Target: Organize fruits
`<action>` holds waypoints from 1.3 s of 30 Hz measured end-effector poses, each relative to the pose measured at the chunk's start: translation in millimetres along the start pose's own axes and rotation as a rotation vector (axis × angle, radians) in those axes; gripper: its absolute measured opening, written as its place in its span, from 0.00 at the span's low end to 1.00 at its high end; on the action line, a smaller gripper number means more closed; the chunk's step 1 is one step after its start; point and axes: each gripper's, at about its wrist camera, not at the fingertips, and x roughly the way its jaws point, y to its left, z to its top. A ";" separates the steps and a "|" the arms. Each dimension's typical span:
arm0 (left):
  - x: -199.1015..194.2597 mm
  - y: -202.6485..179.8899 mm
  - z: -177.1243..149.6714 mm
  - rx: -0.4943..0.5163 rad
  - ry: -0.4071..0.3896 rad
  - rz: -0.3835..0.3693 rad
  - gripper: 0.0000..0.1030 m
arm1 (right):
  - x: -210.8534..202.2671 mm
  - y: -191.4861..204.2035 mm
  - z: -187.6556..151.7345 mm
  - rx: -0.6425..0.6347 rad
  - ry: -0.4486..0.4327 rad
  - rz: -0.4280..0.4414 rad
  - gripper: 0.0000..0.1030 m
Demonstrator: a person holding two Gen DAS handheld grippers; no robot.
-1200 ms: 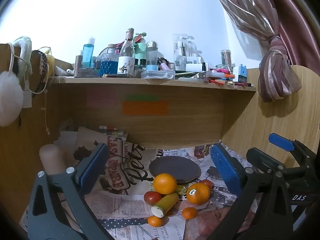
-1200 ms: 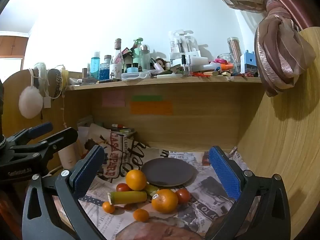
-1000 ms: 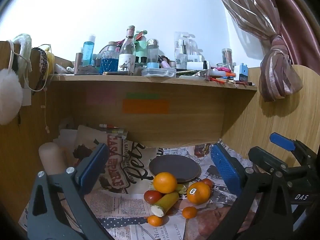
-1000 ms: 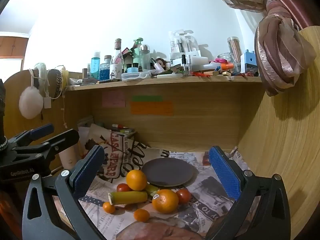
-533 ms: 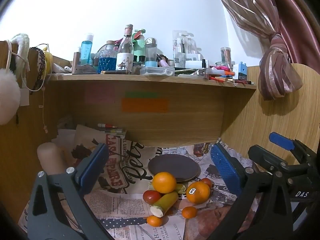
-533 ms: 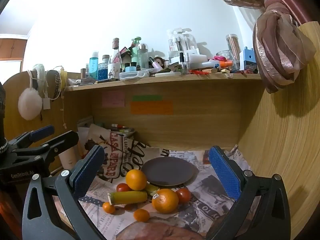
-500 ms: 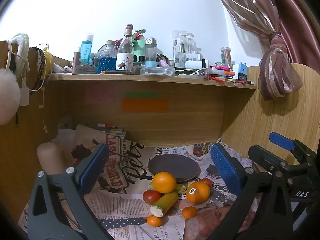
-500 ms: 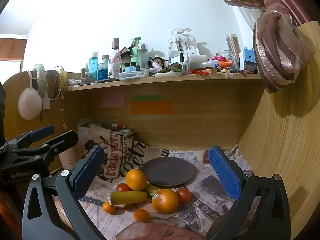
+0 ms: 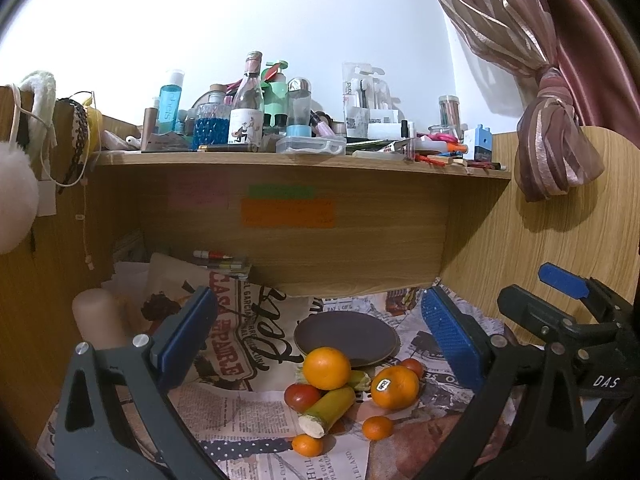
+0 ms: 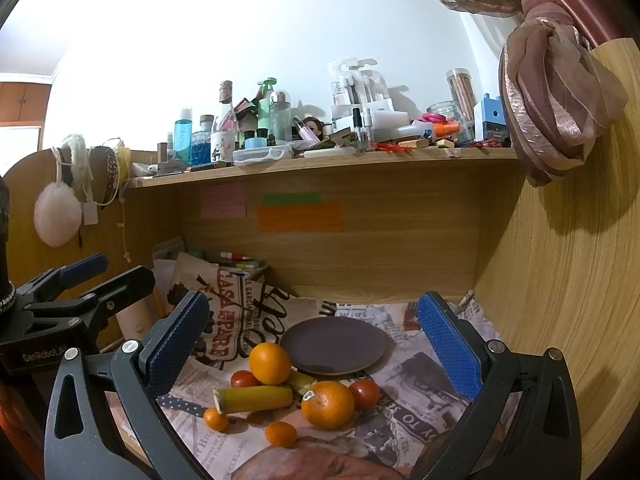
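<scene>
A pile of fruit lies on newspaper in front of a dark round plate [image 9: 346, 335] [image 10: 333, 345]. It holds two oranges [image 9: 326, 367] [image 9: 394, 387] [image 10: 270, 362] [image 10: 327, 404], two tomatoes [image 9: 302, 397] [image 10: 364, 393], two small tangerines [image 9: 307, 445] [image 10: 281, 433] and a yellow-green stick [image 9: 328, 410] [image 10: 254, 398]. My left gripper [image 9: 318, 340] is open and empty, held back above the fruit. My right gripper [image 10: 312, 344] is open and empty too, also short of the pile. Each gripper shows at the edge of the other's view.
A wooden shelf [image 9: 304, 162] crowded with bottles and jars overhangs the desk. Wooden walls close in the back and right [image 10: 560, 300]. A beige cylinder [image 9: 98, 320] and stacked papers stand at the left. A knotted curtain [image 9: 554, 152] hangs at the right.
Both views have shifted very slightly. The fruit and plate have not moved and both grippers stay open.
</scene>
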 end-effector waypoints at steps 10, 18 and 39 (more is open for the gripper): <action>-0.1 -0.5 -0.2 0.001 0.000 0.002 1.00 | 0.0 0.5 -0.1 0.001 -0.001 -0.002 1.00; 0.1 -0.4 0.4 0.001 -0.001 0.002 1.00 | -1.0 4.1 1.7 0.000 -0.006 0.003 1.00; -0.2 -1.0 0.5 0.000 0.000 0.000 1.00 | -1.6 4.5 2.1 0.004 -0.011 0.000 1.00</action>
